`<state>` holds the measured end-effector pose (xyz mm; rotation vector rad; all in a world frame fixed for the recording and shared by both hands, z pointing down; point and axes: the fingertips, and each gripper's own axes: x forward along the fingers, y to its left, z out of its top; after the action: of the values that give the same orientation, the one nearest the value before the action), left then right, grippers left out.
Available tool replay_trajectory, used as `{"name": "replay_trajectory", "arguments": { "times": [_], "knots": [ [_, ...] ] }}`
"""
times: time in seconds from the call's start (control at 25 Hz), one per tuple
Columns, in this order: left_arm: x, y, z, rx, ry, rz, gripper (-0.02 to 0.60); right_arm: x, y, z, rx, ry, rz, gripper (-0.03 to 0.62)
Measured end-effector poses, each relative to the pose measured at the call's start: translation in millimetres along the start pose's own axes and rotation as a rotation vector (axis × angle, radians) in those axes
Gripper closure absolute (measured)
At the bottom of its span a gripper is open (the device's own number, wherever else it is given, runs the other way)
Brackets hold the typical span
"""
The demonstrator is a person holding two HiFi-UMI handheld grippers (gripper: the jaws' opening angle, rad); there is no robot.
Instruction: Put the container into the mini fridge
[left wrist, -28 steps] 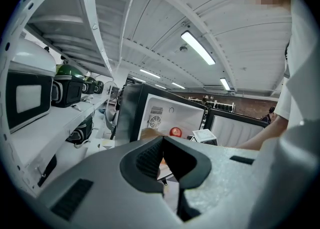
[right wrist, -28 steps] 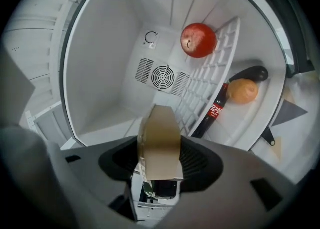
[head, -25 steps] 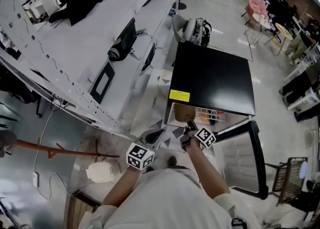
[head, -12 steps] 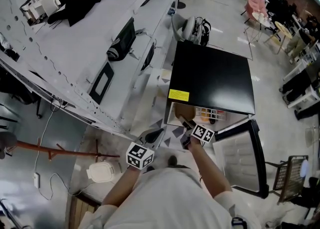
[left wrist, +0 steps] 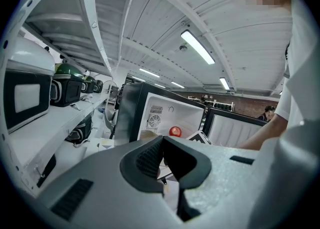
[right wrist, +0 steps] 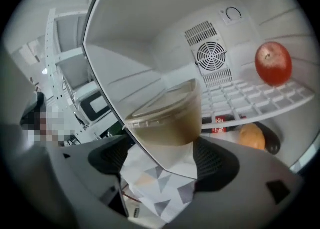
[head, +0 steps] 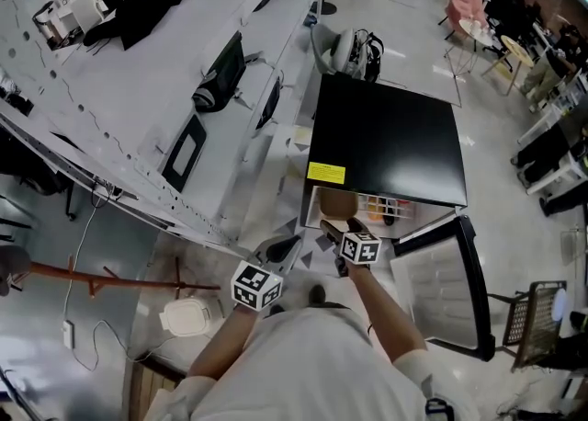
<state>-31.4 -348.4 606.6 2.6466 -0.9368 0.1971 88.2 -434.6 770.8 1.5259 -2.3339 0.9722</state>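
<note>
Left claw: my left claw (left wrist: pixel 163 169) was clenched, with nothing between its jaws, and I held it back near my body, away from the fridge.
Right claw: my right claw (right wrist: pixel 165 165) was low at the mouth of the mini fridge (head: pixel 386 139). Its jaws had just been opening and stood wide, so the grip was released.
Between the right jaws: the container (right wrist: pixel 167 118) stood there, just ahead, but the pads (right wrist: pixel 216 160) did not press on it.
Container: it was a translucent tub with brownish content and its lid on. It stood upright inside the fridge at the lower left, close to the left wall and near the front edge.
Deeper inside: a red apple (right wrist: pixel 273 64) lay on the wire shelf (right wrist: pixel 255 98), an orange round thing (right wrist: pixel 251 136) lay under it, and a fan grille (right wrist: pixel 208 55) was on the back wall.
Door: the door (head: pixel 441 290) was swung open to the right.
Done: I judged that the placing itself was finished.
Left to do: I had to draw the right claw out without knocking the tub. Closing the door was perhaps also left, though the task did not ask for it.
</note>
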Motion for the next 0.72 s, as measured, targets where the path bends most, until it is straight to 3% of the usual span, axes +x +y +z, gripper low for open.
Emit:
{"name": "replay_trajectory", "arguments": {
  "times": [0.28,0.48,0.56,0.72],
  "knots": [
    [-2.8,4.6,-0.7,-0.004,-0.002,0.018,0.578,-1.0,-7.0,7.7,-0.174,-0.009,-0.129,0.350],
    [-3.7,9.2,1.5,-0.007,-0.007,0.028,0.577,4.3,-9.1,9.0,-0.232,0.025,-0.162,0.497],
    [-3.4,9.9,2.1,-0.006,-0.008,0.030,0.577,7.7,-10.3,6.5,-0.241,0.052,-0.161,0.585],
    [-1.5,8.7,3.0,-0.005,-0.009,0.027,0.577,11.2,-14.5,2.4,-0.251,0.101,-0.170,0.585]
  ]
}}
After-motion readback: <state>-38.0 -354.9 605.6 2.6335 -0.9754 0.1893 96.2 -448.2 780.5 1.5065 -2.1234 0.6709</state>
